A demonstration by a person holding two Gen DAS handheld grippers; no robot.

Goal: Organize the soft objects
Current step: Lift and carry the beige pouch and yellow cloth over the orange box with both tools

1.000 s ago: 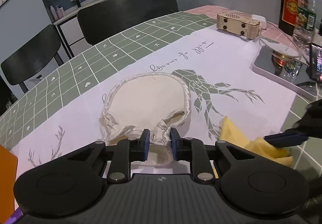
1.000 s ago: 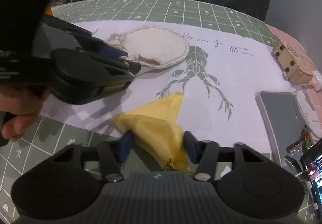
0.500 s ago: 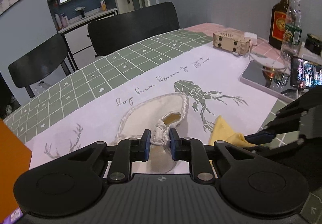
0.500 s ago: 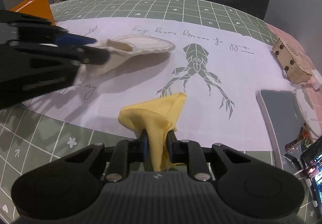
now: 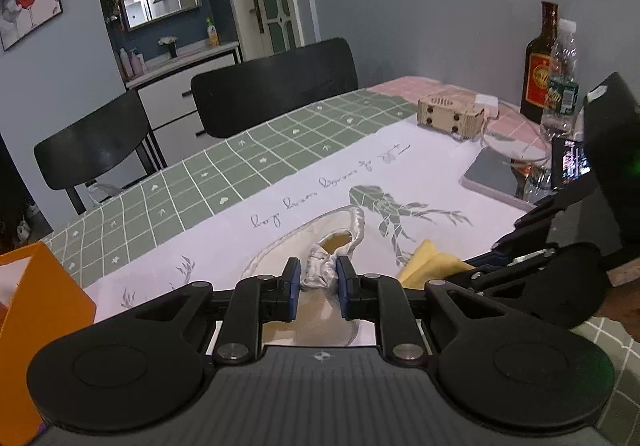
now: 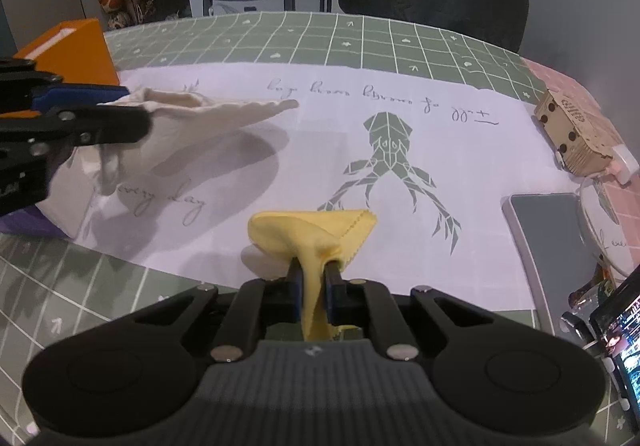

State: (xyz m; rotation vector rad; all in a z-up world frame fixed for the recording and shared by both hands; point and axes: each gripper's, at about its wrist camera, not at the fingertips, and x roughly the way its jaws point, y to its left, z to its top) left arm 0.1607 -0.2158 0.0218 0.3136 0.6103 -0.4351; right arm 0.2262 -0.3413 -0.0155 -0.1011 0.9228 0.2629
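My left gripper (image 5: pixel 318 284) is shut on the bunched rim of a round cream cloth pouch (image 5: pixel 332 242) and holds it lifted off the table; the pouch also shows in the right wrist view (image 6: pixel 208 109), hanging from the left gripper (image 6: pixel 120 105) at the left. My right gripper (image 6: pixel 312 278) is shut on a yellow cloth (image 6: pixel 316 234) and holds it above the white tablecloth. In the left wrist view the yellow cloth (image 5: pixel 432 262) peeks out beside the right gripper (image 5: pixel 480 266).
An orange box (image 6: pixel 72 45) stands at the left, also in the left wrist view (image 5: pixel 32 310). A wooden box (image 6: pixel 576 133), a grey tray (image 6: pixel 548 230), bottles (image 5: pixel 548 61) and a phone (image 6: pixel 616 334) crowd the right side. Black chairs (image 5: pixel 276 85) stand behind the table.
Both grippers have risen with their cloths. The cream pouch has left the table and now hangs from my left gripper. The yellow cloth is lifted higher in my right gripper.
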